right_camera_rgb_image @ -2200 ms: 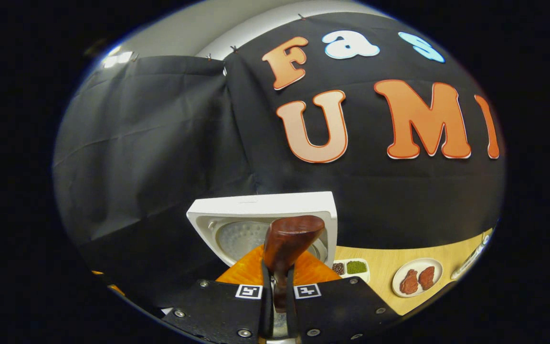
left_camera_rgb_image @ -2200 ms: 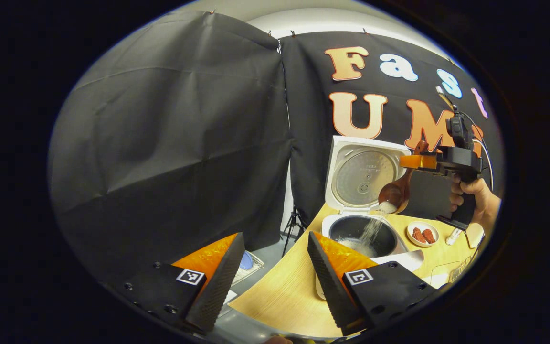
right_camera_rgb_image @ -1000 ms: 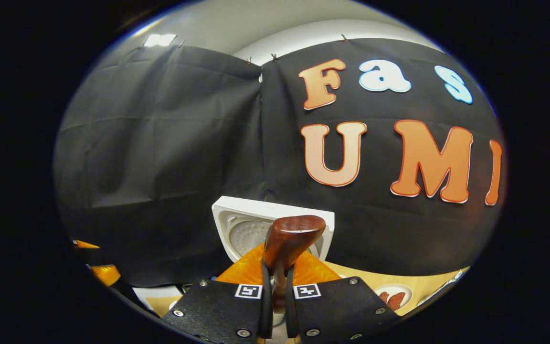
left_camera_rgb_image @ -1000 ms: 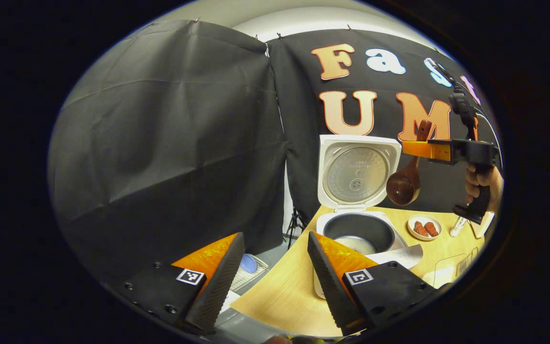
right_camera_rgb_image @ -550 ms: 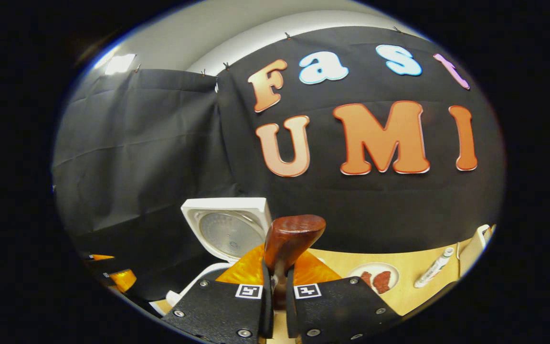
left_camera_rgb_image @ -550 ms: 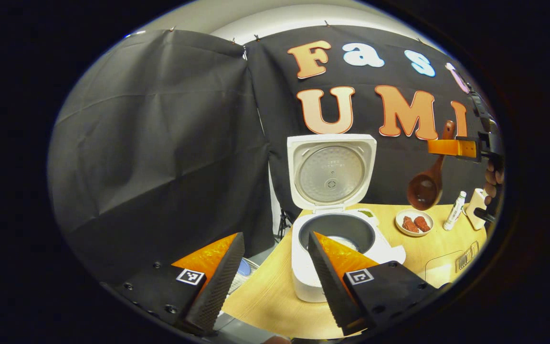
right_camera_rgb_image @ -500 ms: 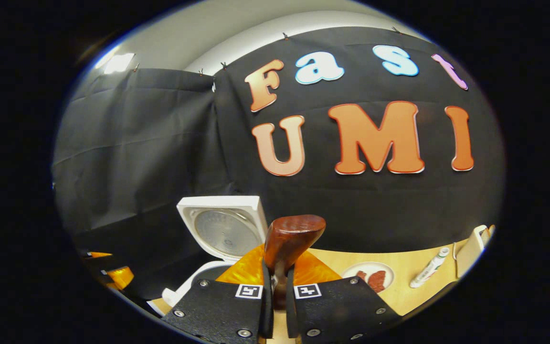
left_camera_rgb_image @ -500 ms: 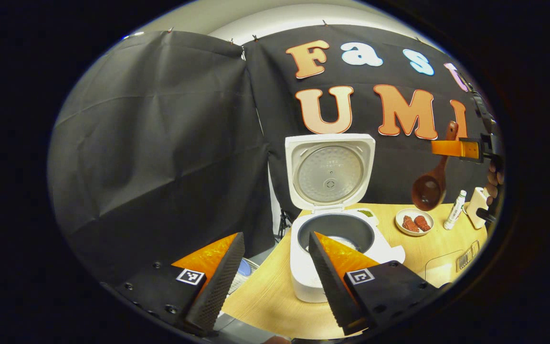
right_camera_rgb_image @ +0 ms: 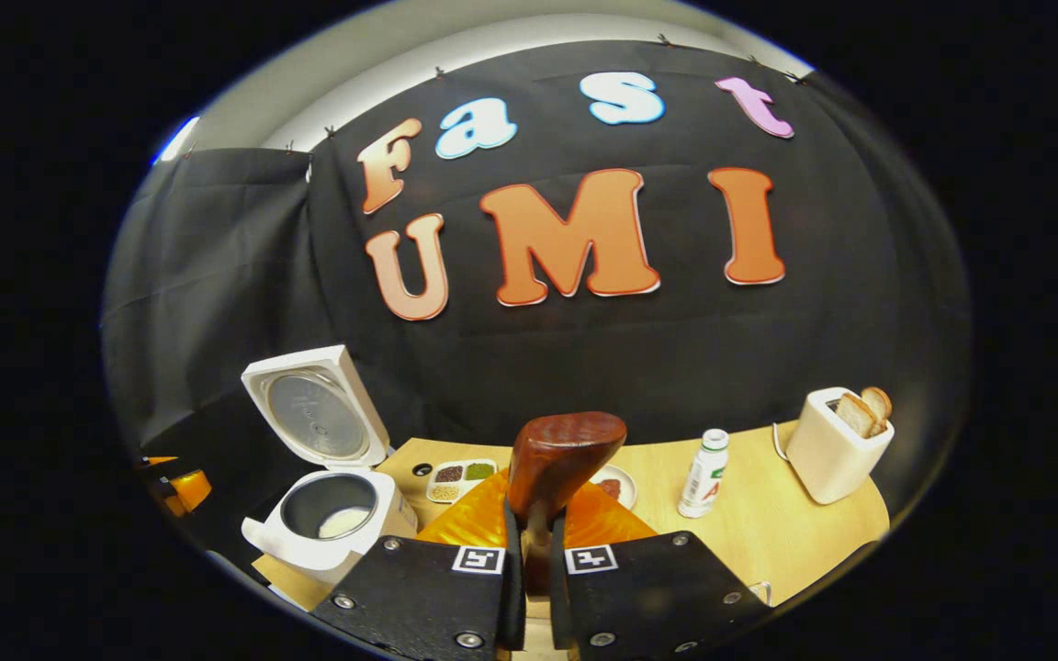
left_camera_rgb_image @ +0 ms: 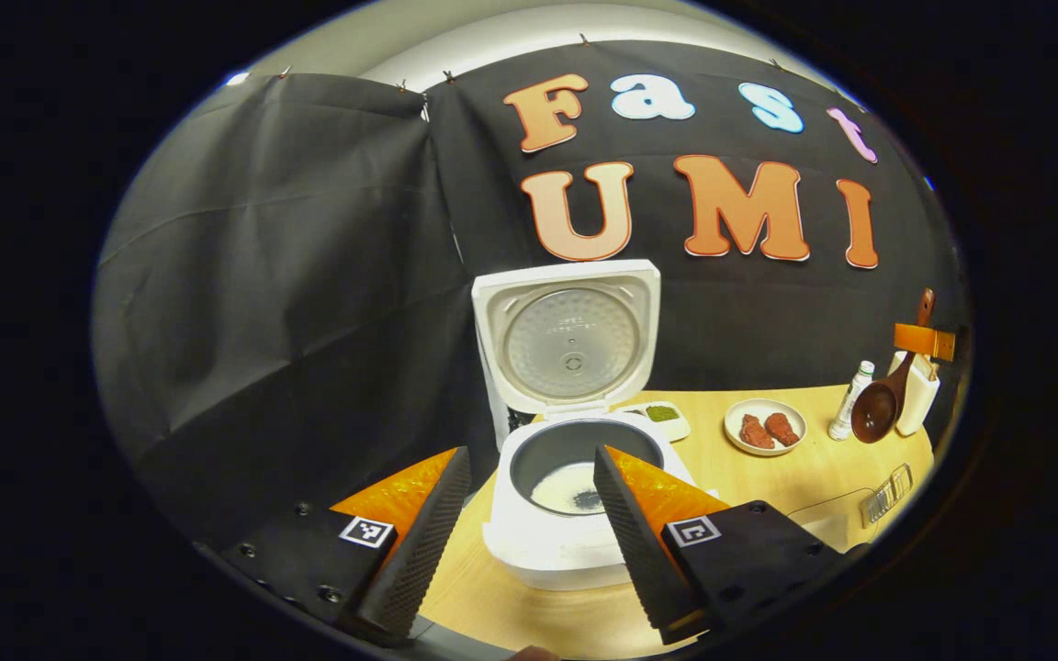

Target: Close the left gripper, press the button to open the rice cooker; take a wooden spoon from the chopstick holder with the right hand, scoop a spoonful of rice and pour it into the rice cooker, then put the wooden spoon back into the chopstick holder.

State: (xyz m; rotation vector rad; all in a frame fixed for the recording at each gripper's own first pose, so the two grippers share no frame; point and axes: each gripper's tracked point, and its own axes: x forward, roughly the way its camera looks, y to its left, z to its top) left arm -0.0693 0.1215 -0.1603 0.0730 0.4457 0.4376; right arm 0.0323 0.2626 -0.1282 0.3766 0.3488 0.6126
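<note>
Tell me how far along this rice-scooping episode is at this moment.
Done: the rice cooker stands open with white rice in its pot. In hand: the right gripper is clamped on the wooden spoon, whose bowl looks empty, off to the side of the cooker. Left: putting the spoon back in the chopstick holder. The left gripper is open.

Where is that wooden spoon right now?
The right gripper is shut on the wooden spoon, holding it above the table's right end, bowl hanging beside the small bottle, far from the rice cooker.

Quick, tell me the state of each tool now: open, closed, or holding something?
Left tool: open, holding nothing.
Right tool: closed on the wooden spoon handle.
</note>
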